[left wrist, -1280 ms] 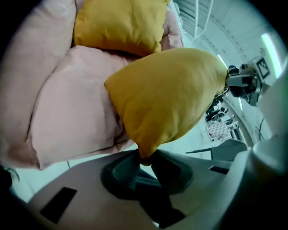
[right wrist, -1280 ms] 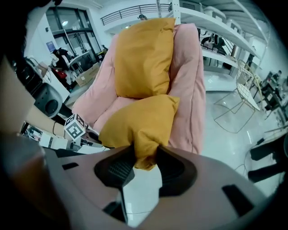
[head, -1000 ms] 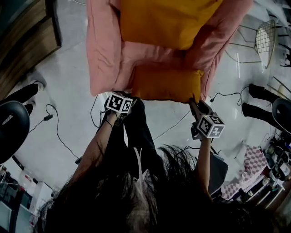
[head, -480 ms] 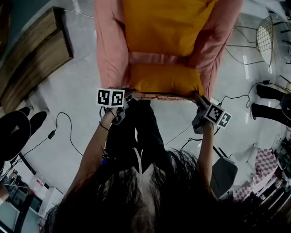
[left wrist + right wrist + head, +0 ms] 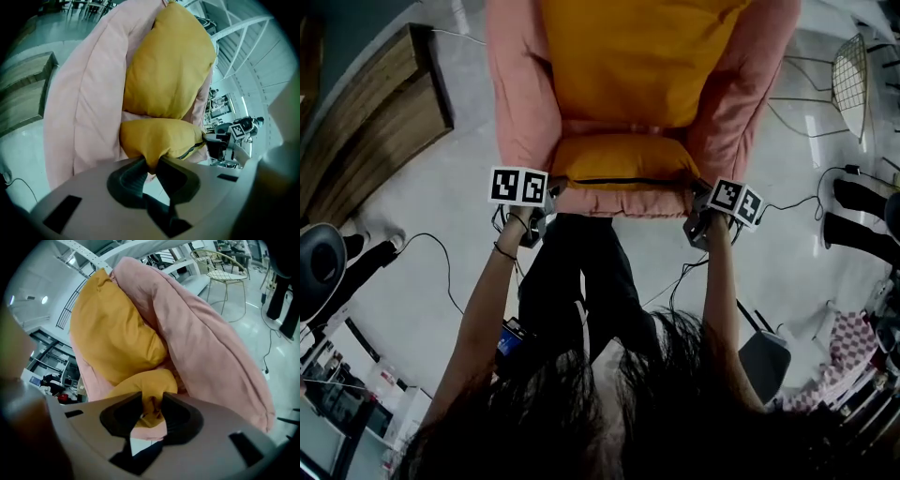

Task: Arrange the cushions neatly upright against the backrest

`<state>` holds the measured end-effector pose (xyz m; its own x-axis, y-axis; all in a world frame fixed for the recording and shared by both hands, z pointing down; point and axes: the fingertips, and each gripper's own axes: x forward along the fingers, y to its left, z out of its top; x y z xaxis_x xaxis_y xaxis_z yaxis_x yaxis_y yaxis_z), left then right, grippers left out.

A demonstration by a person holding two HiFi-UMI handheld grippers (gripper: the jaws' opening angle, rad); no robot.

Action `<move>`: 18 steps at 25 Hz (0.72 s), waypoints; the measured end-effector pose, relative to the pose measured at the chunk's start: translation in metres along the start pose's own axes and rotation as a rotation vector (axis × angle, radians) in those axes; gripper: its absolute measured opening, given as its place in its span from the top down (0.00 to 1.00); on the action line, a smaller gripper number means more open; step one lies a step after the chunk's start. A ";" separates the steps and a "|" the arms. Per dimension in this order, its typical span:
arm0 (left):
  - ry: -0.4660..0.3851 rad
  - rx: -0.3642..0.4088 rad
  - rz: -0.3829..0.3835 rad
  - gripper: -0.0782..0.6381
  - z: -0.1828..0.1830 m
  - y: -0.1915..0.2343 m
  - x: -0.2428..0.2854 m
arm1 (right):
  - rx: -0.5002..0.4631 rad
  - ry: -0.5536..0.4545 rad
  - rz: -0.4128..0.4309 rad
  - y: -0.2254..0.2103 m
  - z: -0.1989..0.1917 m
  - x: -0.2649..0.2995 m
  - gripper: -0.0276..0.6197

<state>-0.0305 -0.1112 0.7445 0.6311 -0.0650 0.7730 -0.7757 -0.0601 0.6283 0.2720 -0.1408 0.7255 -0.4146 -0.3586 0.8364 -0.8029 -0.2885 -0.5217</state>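
Note:
A small yellow cushion lies across the front of the pink armchair's seat, its zip edge facing me. My left gripper is shut on the cushion's left corner; my right gripper is shut on its right corner. A large yellow cushion stands upright against the pink backrest, behind the small one. In the left gripper view the small cushion sits below the large cushion, and the right gripper holds its far end.
The pink padded arms flank the seat on both sides. A wooden bench stands at the left, a wire chair at the right. Cables trail over the pale floor. Legs of bystanders show at the right.
Both grippers have carried the small cushion forward and up from below the seat's front edge onto the seat. It now lies in front of the large cushion.

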 end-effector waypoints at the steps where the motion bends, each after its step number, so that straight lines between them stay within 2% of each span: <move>1: -0.009 -0.012 -0.002 0.80 0.008 0.002 0.004 | 0.010 -0.006 -0.004 -0.002 0.008 0.008 0.76; 4: -0.055 -0.079 -0.027 0.80 0.031 0.005 0.014 | 0.051 -0.024 -0.005 -0.004 0.029 0.026 0.76; 10: -0.237 -0.323 -0.152 0.80 0.093 0.008 0.017 | 0.191 -0.107 0.092 0.013 0.084 0.051 0.76; 15: -0.314 -0.444 -0.189 0.80 0.129 0.017 0.031 | 0.323 -0.148 0.133 0.009 0.109 0.077 0.76; 18: -0.341 -0.507 -0.211 0.80 0.145 0.024 0.039 | 0.335 -0.158 0.123 0.009 0.120 0.092 0.75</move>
<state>-0.0236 -0.2595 0.7765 0.6721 -0.4206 0.6094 -0.4888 0.3662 0.7918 0.2781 -0.2828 0.7774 -0.4072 -0.5335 0.7413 -0.5561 -0.4990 -0.6646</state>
